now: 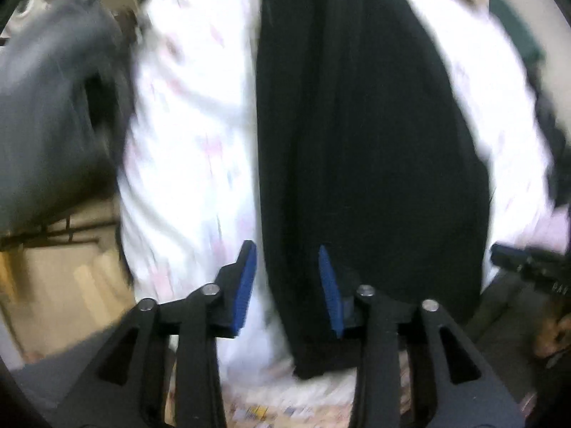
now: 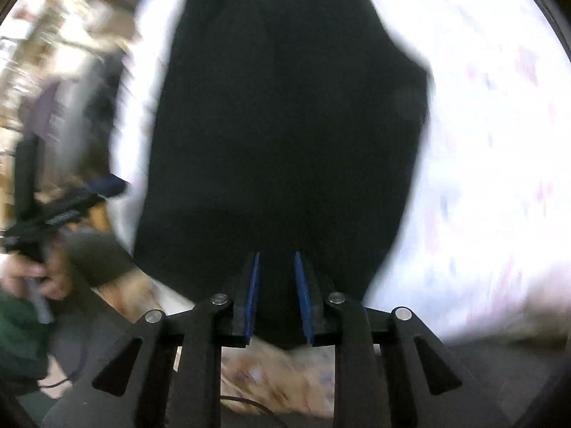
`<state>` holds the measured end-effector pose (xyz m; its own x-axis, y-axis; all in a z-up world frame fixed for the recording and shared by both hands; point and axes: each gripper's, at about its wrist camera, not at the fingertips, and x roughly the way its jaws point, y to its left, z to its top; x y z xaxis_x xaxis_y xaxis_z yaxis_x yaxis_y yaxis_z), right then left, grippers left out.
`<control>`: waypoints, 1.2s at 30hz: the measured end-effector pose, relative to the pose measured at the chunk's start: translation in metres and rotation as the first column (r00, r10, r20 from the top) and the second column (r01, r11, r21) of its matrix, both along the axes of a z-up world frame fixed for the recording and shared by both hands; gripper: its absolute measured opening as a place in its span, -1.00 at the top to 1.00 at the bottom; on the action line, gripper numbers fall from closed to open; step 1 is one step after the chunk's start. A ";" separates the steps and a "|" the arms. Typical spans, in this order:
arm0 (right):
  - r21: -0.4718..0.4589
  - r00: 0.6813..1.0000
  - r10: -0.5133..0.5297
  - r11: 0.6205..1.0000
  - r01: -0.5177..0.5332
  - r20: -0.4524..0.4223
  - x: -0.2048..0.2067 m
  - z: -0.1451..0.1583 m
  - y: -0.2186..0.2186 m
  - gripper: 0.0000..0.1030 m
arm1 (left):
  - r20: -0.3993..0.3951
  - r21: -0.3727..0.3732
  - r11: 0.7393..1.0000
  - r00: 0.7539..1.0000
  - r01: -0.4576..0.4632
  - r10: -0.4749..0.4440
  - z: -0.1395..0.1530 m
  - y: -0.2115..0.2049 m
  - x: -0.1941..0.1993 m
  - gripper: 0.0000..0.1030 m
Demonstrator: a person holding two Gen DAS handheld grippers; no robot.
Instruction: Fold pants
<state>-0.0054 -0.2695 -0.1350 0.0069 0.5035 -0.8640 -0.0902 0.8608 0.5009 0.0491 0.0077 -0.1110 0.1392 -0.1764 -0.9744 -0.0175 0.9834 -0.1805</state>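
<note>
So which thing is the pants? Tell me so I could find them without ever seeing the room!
Look for the big white sheet with faint pink marks that fills most of both views. Lying flat on it is one long dark shape: the pants. Nearly black and plain, they stand out from the pale cloth all around and from the grey garment off to the side.
</note>
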 end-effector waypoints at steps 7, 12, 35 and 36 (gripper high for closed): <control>0.170 0.964 -0.228 0.964 0.205 0.134 0.085 0.010 -0.033 0.56 | 0.268 0.031 0.998 0.963 -0.051 0.041 0.028 0.009 0.113 0.12; 0.137 0.945 -0.291 0.953 0.272 0.148 0.115 -0.003 -0.045 0.56 | 0.314 0.047 0.998 0.949 -0.044 0.027 -0.002 -0.007 0.175 0.12; -0.049 0.959 -0.236 0.968 0.246 0.155 0.128 -0.033 -0.031 0.56 | 0.451 -0.014 0.999 0.892 0.034 -0.024 -0.035 0.032 0.276 0.99; -0.055 0.961 -0.229 0.969 0.240 0.158 0.128 -0.033 -0.030 0.56 | 0.445 0.001 1.000 0.895 0.030 -0.027 -0.038 0.031 0.277 0.99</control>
<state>0.1222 -0.2991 -0.1678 0.2488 0.4078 -0.8785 0.0494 0.9005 0.4320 0.3265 0.0389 -0.1491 0.5531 -0.1925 -0.8105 0.0944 0.9812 -0.1686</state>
